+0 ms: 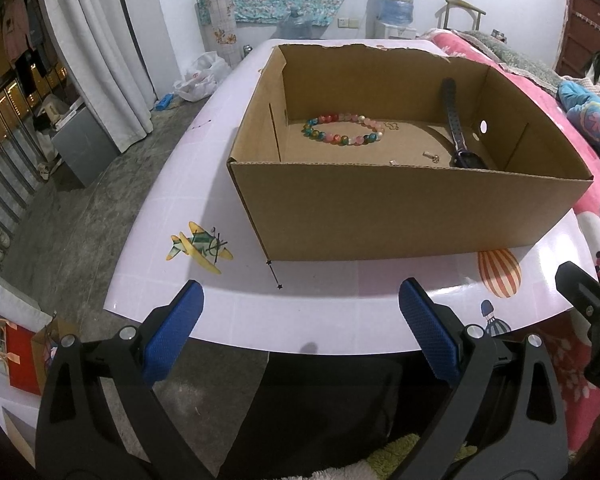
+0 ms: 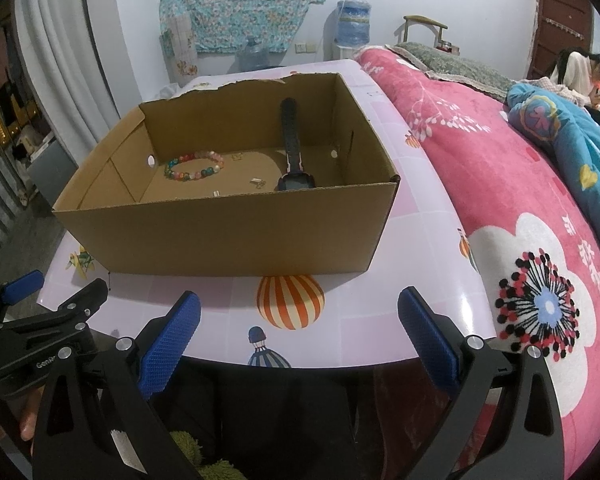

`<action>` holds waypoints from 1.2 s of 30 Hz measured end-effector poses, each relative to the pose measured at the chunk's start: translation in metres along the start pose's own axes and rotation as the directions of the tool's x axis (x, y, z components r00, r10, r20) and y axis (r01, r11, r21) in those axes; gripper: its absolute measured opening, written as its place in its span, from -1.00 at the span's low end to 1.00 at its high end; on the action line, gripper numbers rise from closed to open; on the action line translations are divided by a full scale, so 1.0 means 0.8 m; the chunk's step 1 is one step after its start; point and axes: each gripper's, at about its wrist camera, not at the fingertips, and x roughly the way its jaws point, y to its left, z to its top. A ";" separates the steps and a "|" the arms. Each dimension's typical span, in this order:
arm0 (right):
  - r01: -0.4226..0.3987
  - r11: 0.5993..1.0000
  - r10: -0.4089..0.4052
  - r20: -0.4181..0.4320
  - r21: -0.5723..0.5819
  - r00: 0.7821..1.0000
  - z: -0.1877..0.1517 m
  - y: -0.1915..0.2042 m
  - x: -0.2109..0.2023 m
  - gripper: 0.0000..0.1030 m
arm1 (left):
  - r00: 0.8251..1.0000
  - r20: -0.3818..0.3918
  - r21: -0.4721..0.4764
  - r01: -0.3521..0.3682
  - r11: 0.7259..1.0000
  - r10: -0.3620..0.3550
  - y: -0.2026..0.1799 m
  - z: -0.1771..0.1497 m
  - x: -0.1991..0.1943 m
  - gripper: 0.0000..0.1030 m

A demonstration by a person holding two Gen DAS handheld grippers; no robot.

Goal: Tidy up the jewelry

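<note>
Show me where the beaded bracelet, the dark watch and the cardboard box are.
beaded bracelet (image 1: pixel 343 130): left wrist view, on the near arc of beads.
dark watch (image 2: pixel 291 148): right wrist view, on the strap leaning against the box's far wall.
cardboard box (image 1: pixel 400 216): left wrist view, on the near outer wall.

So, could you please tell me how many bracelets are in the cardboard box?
1: the beaded bracelet lies on the floor of the cardboard box, far left; the near wall may hide others.

So there's one cardboard box (image 1: pixel 400 216) on the worktop (image 1: pixel 220 200), and inside it: one beaded bracelet (image 1: pixel 343 129), one dark watch (image 1: pixel 458 132), plus two or three tiny metal bits (image 1: pixel 431 155), hard to count. Two water jugs (image 1: pixel 397 0) out back.
</note>
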 end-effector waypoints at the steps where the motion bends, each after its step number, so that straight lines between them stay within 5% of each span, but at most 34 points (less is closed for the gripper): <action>1: -0.001 1.000 0.001 0.000 0.001 1.000 0.000 0.000 0.000 0.87 | 1.000 0.000 0.000 -0.001 1.000 0.001 0.000 0.000 0.000 0.84; 36: 0.005 1.000 -0.006 -0.049 -0.016 0.999 0.011 0.006 0.025 0.87 | 0.999 -0.040 0.005 0.012 1.000 -0.011 0.006 -0.002 0.020 0.84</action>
